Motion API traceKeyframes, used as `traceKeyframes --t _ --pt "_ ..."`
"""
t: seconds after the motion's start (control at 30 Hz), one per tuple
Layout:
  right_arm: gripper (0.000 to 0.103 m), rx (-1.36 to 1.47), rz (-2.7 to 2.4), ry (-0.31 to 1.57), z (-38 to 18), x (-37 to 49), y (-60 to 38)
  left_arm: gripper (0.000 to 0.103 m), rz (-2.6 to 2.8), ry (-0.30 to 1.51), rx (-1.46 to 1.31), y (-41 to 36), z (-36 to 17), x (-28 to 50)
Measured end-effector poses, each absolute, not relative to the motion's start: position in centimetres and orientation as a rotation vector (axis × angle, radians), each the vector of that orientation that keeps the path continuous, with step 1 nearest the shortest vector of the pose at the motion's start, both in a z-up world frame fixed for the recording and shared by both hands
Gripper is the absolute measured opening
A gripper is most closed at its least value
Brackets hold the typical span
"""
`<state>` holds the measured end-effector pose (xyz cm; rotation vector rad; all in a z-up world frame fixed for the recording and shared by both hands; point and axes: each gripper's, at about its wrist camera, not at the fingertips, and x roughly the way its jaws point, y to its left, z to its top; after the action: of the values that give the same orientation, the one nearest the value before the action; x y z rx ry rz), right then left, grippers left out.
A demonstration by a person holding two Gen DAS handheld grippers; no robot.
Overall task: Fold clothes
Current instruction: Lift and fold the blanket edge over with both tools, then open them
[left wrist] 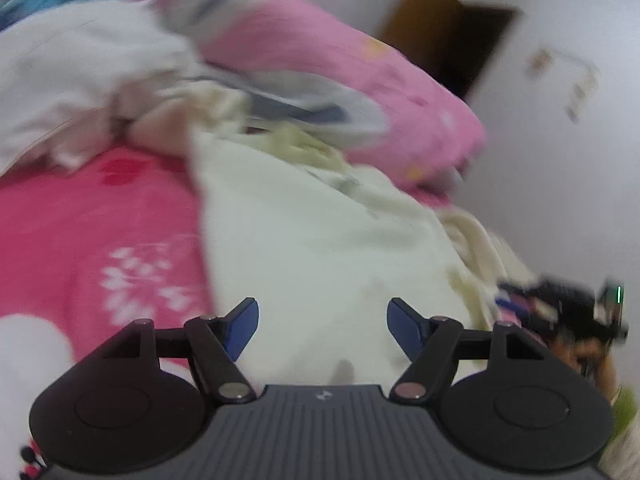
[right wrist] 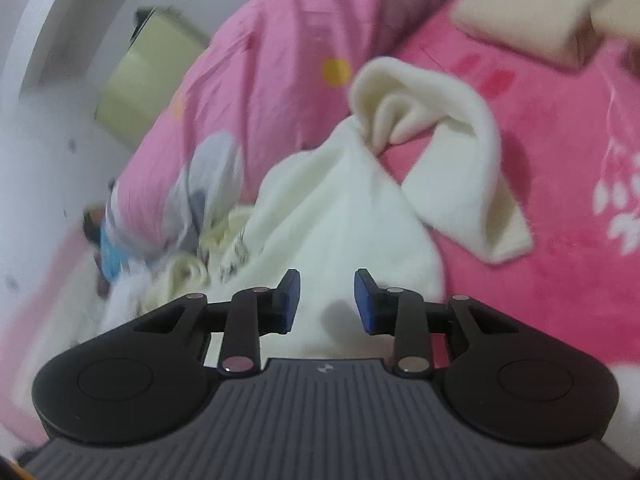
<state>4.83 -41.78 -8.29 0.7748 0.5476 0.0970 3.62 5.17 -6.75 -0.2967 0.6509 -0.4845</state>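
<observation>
A cream fleece garment (left wrist: 320,240) lies on a hot-pink bedspread (left wrist: 92,216). My left gripper (left wrist: 322,322) hovers over its near part, jaws wide apart, nothing between the blue pads. In the right wrist view the same cream garment (right wrist: 340,200) spreads ahead, one sleeve (right wrist: 452,140) curled back over the bedspread (right wrist: 560,240). My right gripper (right wrist: 327,300) is above the garment's near edge, jaws partly apart with only a gap between the pads. The other gripper (left wrist: 568,308) shows blurred at the right edge of the left wrist view.
A pink quilt (left wrist: 340,76) is heaped behind the garment, with white clothes (left wrist: 72,88) to its left. A folded beige piece (right wrist: 532,20) lies at the far right. A white wall (left wrist: 560,160) and a brown cabinet opening (left wrist: 444,28) stand beyond the bed.
</observation>
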Motion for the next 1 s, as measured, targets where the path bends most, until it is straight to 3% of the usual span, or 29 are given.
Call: traceKeyframes --t 0.23,0.33,0.4,0.43,0.47,0.53,0.63,0.9,1.0 --pt "0.059 0.265 0.147 0.622 -6.2 1.2 -32.8 0.073 -0.5 0.664 0.048 -1.8 -7.6 1.0" --pt "0.061 0.054 0.109 0.606 -6.7 0.7 -29.4 0.073 -0.458 0.643 0.174 -3.4 -8.5 0.3" --pt "0.057 -0.106 0.027 0.606 -7.7 0.9 -27.8 0.066 -0.422 0.636 0.245 -4.1 -9.2 0.0" --pt "0.041 -0.16 -0.011 0.612 -8.2 1.0 -27.6 0.058 -0.404 0.633 0.277 -4.3 -9.5 -0.1" --pt "0.017 -0.169 -0.034 0.625 -8.7 1.0 -27.8 0.055 -0.39 0.627 0.301 -4.4 -9.7 -0.3" --pt "0.007 -0.138 -0.072 0.633 -9.0 0.7 -28.7 0.042 -0.383 0.621 0.31 -4.1 -9.6 -0.7" --pt "0.002 0.008 -0.115 0.603 -8.5 -1.2 -30.5 0.031 -0.369 0.611 0.277 -3.2 -9.0 -1.4" --pt "0.0 0.441 -0.143 0.59 -11.2 -7.5 -36.1 0.034 -0.354 0.633 0.254 -1.7 -9.2 -2.0" --pt "0.005 0.436 -0.154 0.564 -10.1 -8.0 -36.6 0.039 -0.356 0.637 0.235 -1.4 -8.9 -2.2"
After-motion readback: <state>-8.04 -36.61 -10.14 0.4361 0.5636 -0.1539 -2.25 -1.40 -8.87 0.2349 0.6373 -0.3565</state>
